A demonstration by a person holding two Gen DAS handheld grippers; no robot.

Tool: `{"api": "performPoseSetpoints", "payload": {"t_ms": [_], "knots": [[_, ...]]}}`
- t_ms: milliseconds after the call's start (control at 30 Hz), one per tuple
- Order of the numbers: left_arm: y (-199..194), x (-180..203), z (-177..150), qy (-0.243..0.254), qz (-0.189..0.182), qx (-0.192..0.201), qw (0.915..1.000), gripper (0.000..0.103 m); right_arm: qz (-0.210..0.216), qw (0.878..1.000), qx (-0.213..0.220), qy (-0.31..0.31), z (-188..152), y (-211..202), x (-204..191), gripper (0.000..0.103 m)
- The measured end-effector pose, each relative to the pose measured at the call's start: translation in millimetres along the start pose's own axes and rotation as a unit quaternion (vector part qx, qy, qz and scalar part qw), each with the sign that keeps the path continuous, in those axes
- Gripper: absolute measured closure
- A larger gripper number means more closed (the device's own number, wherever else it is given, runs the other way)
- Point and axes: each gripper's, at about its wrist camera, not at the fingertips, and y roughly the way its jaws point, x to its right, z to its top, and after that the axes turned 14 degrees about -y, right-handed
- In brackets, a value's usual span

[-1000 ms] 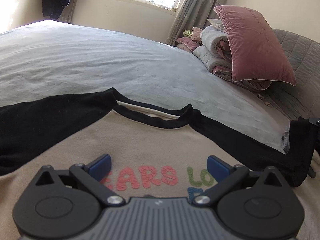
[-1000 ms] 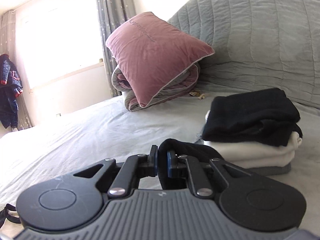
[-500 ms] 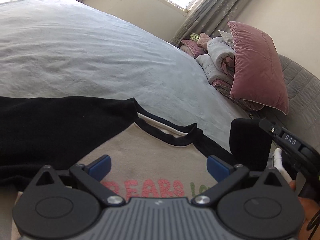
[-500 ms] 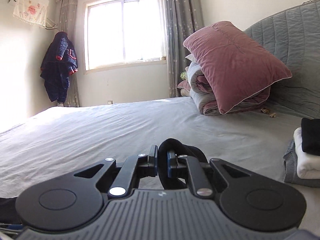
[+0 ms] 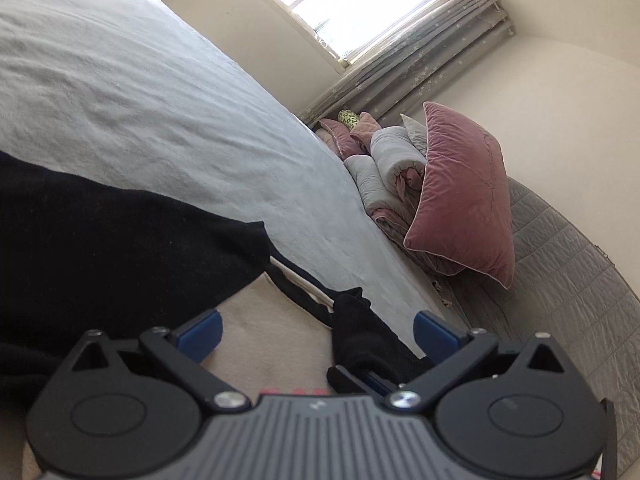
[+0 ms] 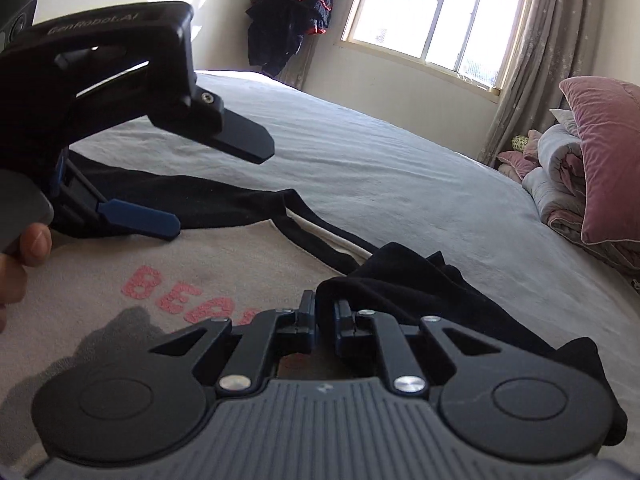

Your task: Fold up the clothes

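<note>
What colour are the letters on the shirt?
Pink letters on the beige shirt; clearest in the right wrist view.

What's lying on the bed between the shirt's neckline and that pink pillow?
Nothing: in the left wrist view, only bare grey bedsheet stretches from the neckline to the pink pillow.

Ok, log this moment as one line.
fold clothes | right gripper shut on black sleeve over sweatshirt | left gripper open
</note>
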Motion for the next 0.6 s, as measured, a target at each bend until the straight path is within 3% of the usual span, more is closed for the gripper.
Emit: {"api": "performPoseSetpoints", "payload": {"t_ms": [200,267,333,367,400,500,600], "knots": [[7.5,11.2,-8.3,0.057,-0.003,-0.001,0.9984,0.001,0.007,0.998,0.016,-0.057,2.5,-13.5,-25.9,0.086],[8.3,10.1,-9.6,0.064,-0.001,-0.001,0.9979,0.001,0.046,0.997,0.046,-0.049,0.7,-20.4,-20.2,0.086],[9.2,9.0,-10.9,0.072,0.001,-0.001,0.9974,0.002,0.129,0.986,0.101,-0.037,-2.9,-31.3,-12.0,0.086],[9.3,8.3,-11.5,0.073,0.002,-0.001,0.9973,0.002,0.160,0.980,0.117,-0.031,-4.0,-35.6,-8.5,0.083],[9.3,8.0,-12.1,0.076,0.004,0.000,0.9971,0.002,0.175,0.977,0.120,-0.025,-4.4,-38.1,-5.9,0.072],[8.6,9.9,-14.4,0.093,0.010,0.000,0.9956,0.004,0.187,0.977,0.100,-0.019,-6.6,-42.8,1.6,0.058],[8.9,17.8,-18.2,0.133,0.039,0.004,0.9904,0.007,0.198,0.976,0.082,-0.028,-14.5,-49.1,14.1,0.050]]}}
